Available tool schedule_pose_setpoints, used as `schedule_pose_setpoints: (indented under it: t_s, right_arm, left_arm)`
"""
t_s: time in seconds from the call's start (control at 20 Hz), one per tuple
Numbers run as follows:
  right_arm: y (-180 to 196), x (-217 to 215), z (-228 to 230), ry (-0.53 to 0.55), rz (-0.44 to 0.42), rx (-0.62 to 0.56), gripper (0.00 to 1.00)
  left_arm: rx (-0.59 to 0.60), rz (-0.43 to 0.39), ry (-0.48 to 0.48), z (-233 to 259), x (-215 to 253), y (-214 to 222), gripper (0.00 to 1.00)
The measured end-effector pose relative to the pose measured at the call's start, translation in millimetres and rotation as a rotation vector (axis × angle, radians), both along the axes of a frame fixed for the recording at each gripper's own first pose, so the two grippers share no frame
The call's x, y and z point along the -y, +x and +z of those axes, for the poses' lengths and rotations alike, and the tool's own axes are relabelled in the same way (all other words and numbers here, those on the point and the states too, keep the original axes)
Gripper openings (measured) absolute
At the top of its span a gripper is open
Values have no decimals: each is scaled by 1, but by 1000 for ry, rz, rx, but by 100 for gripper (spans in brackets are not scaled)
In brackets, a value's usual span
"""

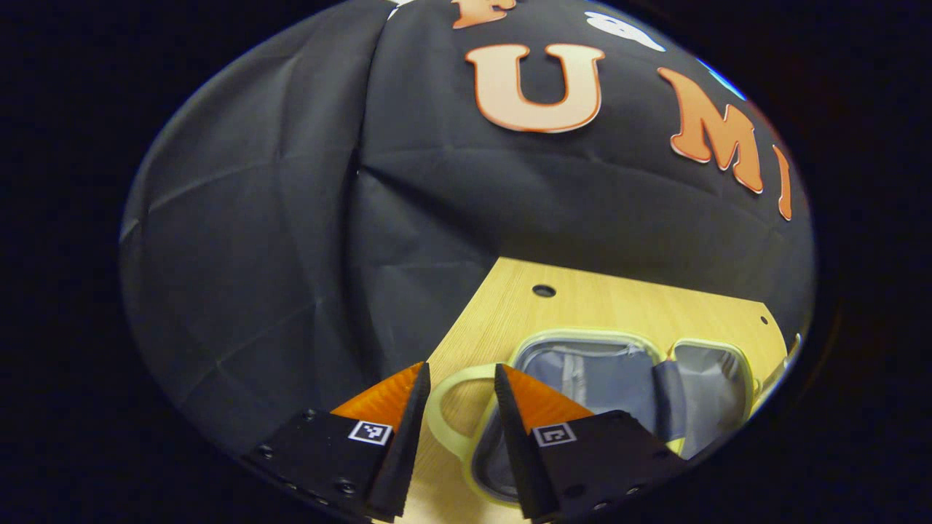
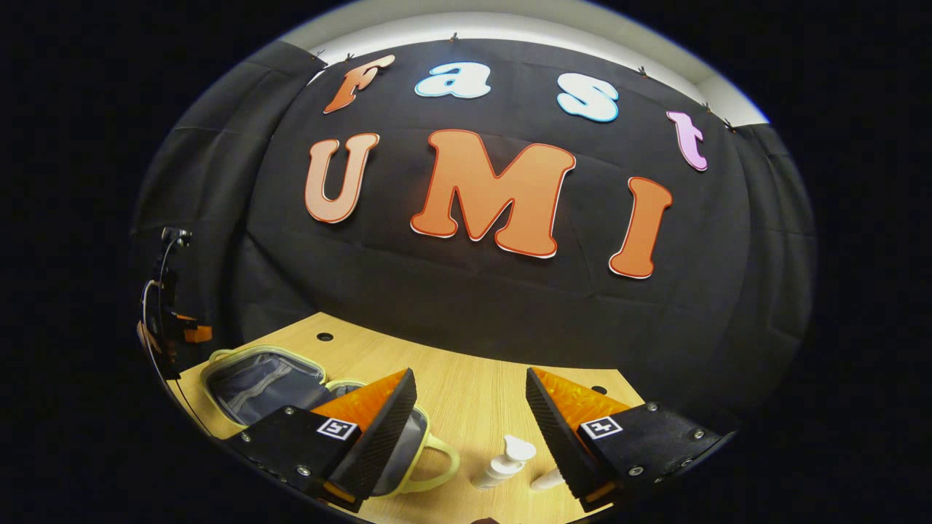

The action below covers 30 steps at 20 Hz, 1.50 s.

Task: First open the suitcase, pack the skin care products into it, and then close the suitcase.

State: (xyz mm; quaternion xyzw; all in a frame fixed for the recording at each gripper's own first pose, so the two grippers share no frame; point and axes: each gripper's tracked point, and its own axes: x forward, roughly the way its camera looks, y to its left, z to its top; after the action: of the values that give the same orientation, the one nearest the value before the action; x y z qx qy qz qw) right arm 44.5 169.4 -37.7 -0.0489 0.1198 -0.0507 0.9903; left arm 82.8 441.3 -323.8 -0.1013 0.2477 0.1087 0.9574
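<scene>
well, the suitcase (image 1: 619,378) lies flat open on the wooden table (image 1: 582,302), both halves showing a grey lining inside a pale yellow-green rim. in the left gripper view the left gripper (image 1: 461,378) hangs above the near end of the case with its fingers spread apart, nothing between them; the case's looped handle (image 1: 445,407) shows through the gap and runs behind the right-hand finger, though i cannot tell whether anything touches it. a strap (image 1: 666,397) crosses the lining between the two halves. in the right gripper view the right gripper (image 2: 471,386) is held over the table with its fingers wide apart and nothing gripped. between them, down on the wood, lies a white pump bottle (image 2: 504,462) on its side, and just beside it, partly hidden by the right-hand finger, a second small white bottle (image 2: 546,479); both are outside the case, near its handle end. the open suitcase (image 2: 269,386) sits off to the left in that view, its handle (image 2: 437,466) curving out toward the pump bottle. at the far left edge the other gripper (image 2: 171,320) shows small and dim, too small to tell how it stands from there.
</scene>
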Motion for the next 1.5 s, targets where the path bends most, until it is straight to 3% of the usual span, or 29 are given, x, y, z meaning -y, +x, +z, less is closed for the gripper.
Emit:
schedule_pose_setpoints:
  t_s: [0.15,0.3,0.6,0.7,0.9,1.25,1.5]
  right_arm:
    - [-8,20,2,17,5,17,96]
    - [-21,44,-3,22,2,19,96]
    - [-45,90,-19,24,-9,4,96]
    - [-53,103,-27,31,-14,-9,96]
    - [-66,128,-40,41,-30,-25,96]
    - [-78,146,-74,81,0,-64,96]
    - [-82,151,-118,90,58,-104,96]
  left_arm:
    - [54,-39,54,35,36,-5,77]
    - [105,-97,84,68,88,-7,88]
    - [181,-205,126,118,188,-12,90]
    - [199,-243,122,129,221,-13,96]
    - [217,-330,97,147,292,-25,97]
    - [235,-466,40,150,410,-48,97]
    - [230,-537,0,118,489,-71,97]
